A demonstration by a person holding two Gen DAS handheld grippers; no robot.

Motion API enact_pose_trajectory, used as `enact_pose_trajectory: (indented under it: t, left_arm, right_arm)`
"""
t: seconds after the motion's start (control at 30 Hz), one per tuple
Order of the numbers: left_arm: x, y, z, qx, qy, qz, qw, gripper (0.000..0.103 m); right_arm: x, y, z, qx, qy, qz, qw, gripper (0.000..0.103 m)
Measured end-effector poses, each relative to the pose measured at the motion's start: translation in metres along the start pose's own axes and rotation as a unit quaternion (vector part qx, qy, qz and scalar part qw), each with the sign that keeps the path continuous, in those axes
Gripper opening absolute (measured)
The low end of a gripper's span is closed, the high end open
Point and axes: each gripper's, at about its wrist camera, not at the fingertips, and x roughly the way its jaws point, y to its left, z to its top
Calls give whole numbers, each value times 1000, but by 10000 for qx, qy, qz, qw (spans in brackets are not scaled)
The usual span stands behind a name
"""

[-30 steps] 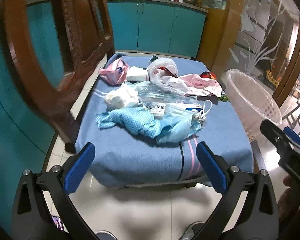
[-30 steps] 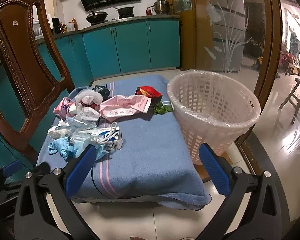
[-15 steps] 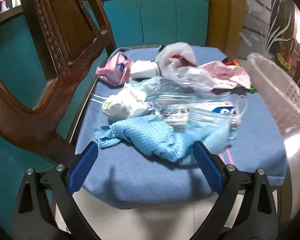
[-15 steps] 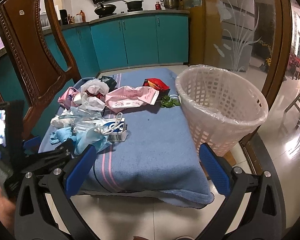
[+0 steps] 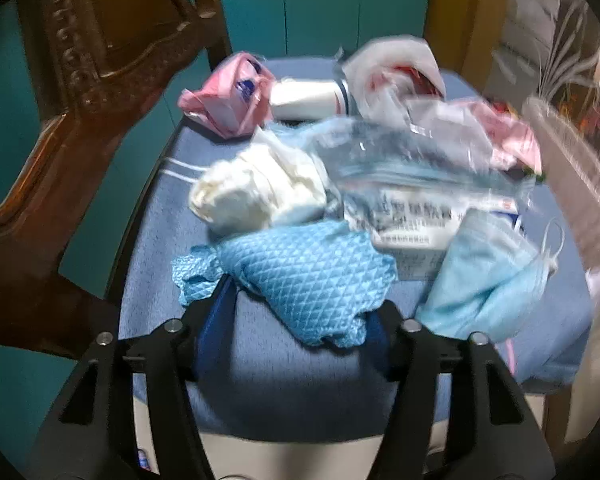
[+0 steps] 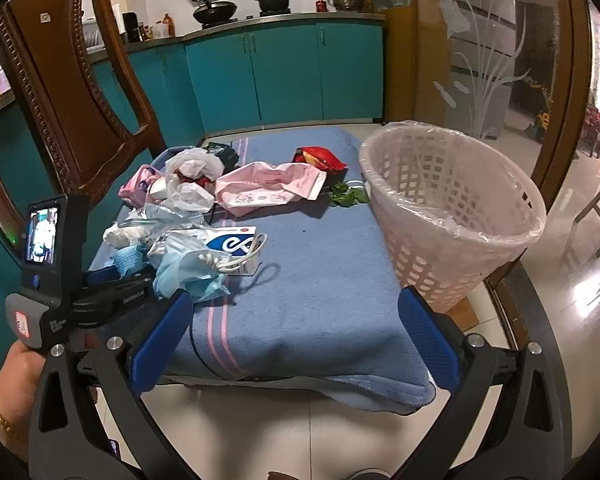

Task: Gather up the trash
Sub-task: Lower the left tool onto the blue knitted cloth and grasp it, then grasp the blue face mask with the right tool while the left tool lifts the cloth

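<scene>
- Left gripper: jaws closing, the blue diamond-patterned cloth between them; whether the pads already press it is hard to tell, since the cloth's edges cover the tips.
- Right gripper: jaws wide apart, nothing between them, held over the near edge of the blue blanket.
- Just past the left gripper's tips: white crumpled wad, printed carton and light-blue face mask to the right of the cloth, touching it.
- Farther out: clear plastic bag, pink wrapper, white plastic bag; this part is blurred.
- Ahead and right of the right gripper: white lattice basket with a clear liner, standing at the blanket's right edge.
- Ahead of it, mid-blanket: pink printed bag, red packet, green leaves.
- Left of both: carved wooden chair.
</scene>
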Motion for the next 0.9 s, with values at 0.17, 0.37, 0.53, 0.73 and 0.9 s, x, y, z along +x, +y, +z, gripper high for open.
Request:
enact_pose_trajectory:
  t: [0.17,0.37,0.53,0.73,0.9]
  left_arm:
    - [-19,18,7,-358,-131,-163,9991,23]
    - [-112,39,9,-665,-1145,-289,9908,23]
    - [-179,50,-5,-882,-2130,-317,9726,23]
    - [-178,58,-9,-1003,-1855,-579,9758,23]
    - [-169,50,-10,-658,-1668,-459,9827,23]
  right_arm:
    - [11,9,-3,-185,147,257,9994,98]
    - [41,40,-4,-403,438,487,9970,92]
    - [73,77,-5,-525,543,283,9967,92]
    - [121,106,-8,-407,693,-58,9967,62]
    - [96,103,-13,-318,518,178,9980,11]
